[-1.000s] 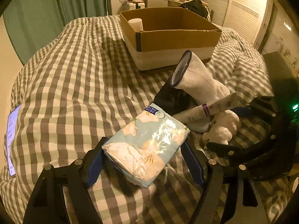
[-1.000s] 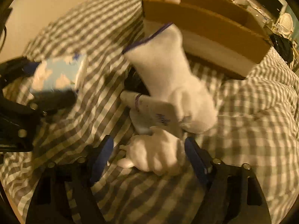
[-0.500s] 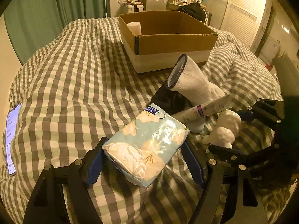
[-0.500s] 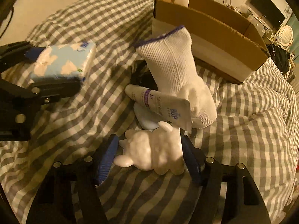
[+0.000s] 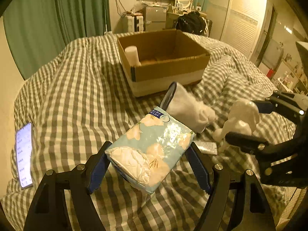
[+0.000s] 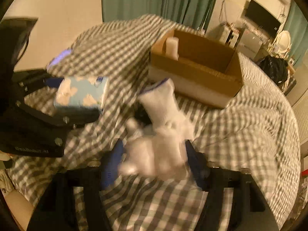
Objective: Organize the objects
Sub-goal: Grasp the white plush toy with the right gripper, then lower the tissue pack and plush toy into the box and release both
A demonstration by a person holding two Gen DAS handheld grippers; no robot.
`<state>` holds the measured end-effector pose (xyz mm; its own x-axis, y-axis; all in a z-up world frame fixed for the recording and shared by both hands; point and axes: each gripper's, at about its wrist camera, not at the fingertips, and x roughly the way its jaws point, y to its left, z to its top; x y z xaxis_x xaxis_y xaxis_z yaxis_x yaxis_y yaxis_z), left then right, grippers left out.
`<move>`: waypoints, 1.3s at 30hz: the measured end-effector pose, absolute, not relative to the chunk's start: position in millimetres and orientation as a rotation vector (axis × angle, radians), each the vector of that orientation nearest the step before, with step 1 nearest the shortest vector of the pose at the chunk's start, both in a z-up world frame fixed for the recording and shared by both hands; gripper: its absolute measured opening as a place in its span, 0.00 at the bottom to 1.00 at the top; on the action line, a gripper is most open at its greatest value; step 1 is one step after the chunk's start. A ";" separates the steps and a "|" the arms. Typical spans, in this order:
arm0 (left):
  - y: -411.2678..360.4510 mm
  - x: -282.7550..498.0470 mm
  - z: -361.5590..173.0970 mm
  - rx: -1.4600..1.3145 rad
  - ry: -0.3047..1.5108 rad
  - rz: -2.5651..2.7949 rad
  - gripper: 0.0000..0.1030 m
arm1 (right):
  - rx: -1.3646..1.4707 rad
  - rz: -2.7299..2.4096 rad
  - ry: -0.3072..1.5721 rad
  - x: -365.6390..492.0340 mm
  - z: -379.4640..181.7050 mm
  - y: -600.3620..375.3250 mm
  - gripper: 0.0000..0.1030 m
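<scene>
The left gripper (image 5: 148, 165) squeezes the tissue pack (image 5: 152, 148) and the right gripper (image 6: 154, 154) is closing on the white toy (image 6: 154, 154), both held up off the bed (image 5: 77, 96) so they can go in the box (image 5: 163, 57).

Cardboard box (image 5: 163, 57) at 12 o'clock on bed (image 5: 77, 96); bottle (image 5: 131, 54) in its 9 o'clock corner; phone (image 5: 24, 154) at 9; sock (image 5: 188, 109) before box.

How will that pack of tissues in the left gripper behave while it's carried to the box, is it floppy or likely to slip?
The tissue pack is probably soft and light: its torn end shows crumpled paper. The glossy wrapper may be slippery, so it could slide in the left gripper, which holds it by its sides. It sits tilted, so it might sag or twist before reaching the cardboard box.
</scene>
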<state>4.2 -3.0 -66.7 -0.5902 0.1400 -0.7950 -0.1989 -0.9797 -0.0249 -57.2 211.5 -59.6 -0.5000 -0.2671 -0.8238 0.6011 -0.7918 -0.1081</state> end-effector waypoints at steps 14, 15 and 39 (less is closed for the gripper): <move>-0.3 -24.0 -10.0 -1.186 0.118 2.669 0.77 | 0.954 -2.414 0.479 -64.4 23.9 217.0 0.58; 0.3 -28.9 -3.6 -1.172 0.127 2.672 0.77 | 0.938 -2.426 0.476 -65.6 29.1 216.4 0.58; 11.5 -170.2 69.3 -0.965 0.136 2.766 0.77 | 0.741 -2.601 0.351 -195.3 118.1 221.3 0.58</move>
<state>-170.2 11.5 69.3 -0.7640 0.1653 -0.6237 -0.2258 -0.9740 0.0185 -195.3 221.3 118.1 -0.7738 -0.3174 -0.5482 0.4514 -0.8834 -0.1256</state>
